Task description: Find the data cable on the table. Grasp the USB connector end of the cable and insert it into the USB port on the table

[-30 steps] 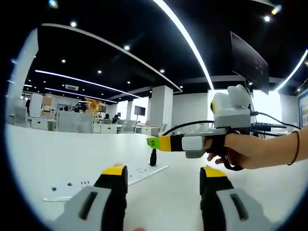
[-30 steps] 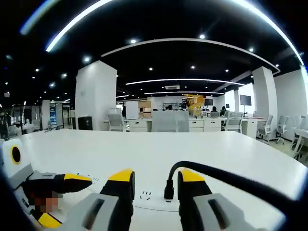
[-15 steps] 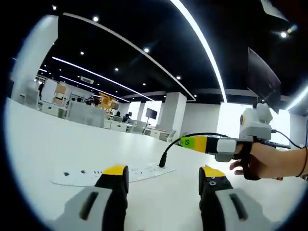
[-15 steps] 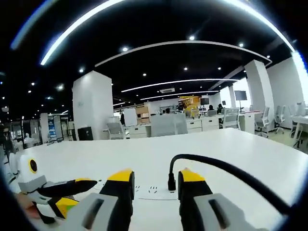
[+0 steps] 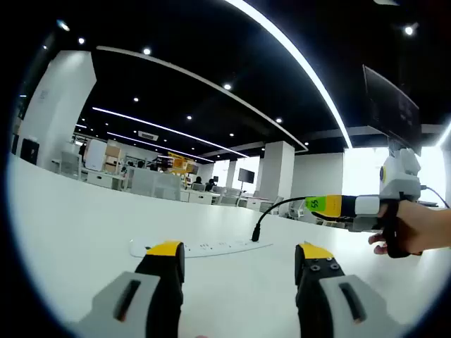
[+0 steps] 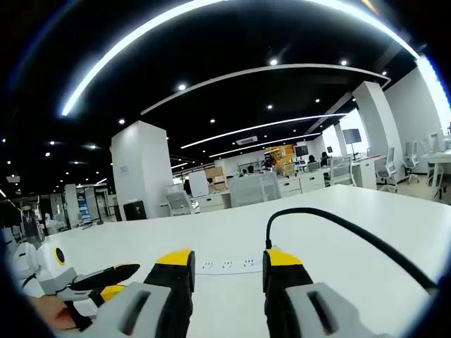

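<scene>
Just beyond right tool [image 6: 220, 258], cable [image 6: 268, 231]

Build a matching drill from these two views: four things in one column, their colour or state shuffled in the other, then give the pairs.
Things
1. cable connector
2. power strip
3. left gripper
4. hand

States
A. holds the right gripper
B. white, lying flat on the table
C. black, standing upright on the strip
D. jaws apart, nothing between them

Pairs: 1-C; 2-B; 3-D; 4-A
</scene>
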{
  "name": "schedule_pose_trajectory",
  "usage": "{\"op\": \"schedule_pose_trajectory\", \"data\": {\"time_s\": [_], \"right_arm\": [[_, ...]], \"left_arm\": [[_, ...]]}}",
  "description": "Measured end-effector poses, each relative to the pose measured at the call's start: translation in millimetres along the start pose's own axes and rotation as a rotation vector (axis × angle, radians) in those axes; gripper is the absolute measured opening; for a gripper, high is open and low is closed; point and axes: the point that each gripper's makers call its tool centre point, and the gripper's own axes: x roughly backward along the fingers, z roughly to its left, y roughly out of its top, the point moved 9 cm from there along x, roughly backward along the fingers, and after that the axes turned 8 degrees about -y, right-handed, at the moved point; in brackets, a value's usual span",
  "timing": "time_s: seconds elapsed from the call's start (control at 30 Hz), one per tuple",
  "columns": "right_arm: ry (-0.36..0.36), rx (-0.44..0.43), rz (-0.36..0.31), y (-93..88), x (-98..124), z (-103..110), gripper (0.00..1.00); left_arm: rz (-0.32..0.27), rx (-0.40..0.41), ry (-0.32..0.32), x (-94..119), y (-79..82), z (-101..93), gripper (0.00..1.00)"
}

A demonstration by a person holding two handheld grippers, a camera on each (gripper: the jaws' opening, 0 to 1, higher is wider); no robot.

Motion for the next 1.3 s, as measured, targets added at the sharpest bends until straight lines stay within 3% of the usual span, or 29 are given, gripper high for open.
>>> {"op": "schedule_pose_trajectory", "data": {"time_s": [0.23,0.6,0.83,1.0,1.3], "right_arm": [[0.003,0.007,-0.040,-1.2,44.5,13.7,0.42],[0.007,0.000,-0.076,-1.8,107.8,37.0,0.45],[0.006,0.020,-0.099,-5.9,138.6,47.5,0.45],[0.014,-0.030,-0.093,-15.5,158.3,51.8,0.45],[-0.031,-0.010,-0.159,-16.5,191.0,51.1,0.44]], "left_arm": [[-0.024,0.056,0.028,31.9,3.7,-15.0,0.67],[0.002,0.062,0.032,66.0,8.5,-37.4,0.73],[0.012,0.014,0.022,91.4,13.5,-51.9,0.75],[-0.006,-0.023,-0.005,115.3,21.8,-66.3,0.79],[-0.060,-0.062,0.082,168.2,47.6,-70.8,0.81]]}}
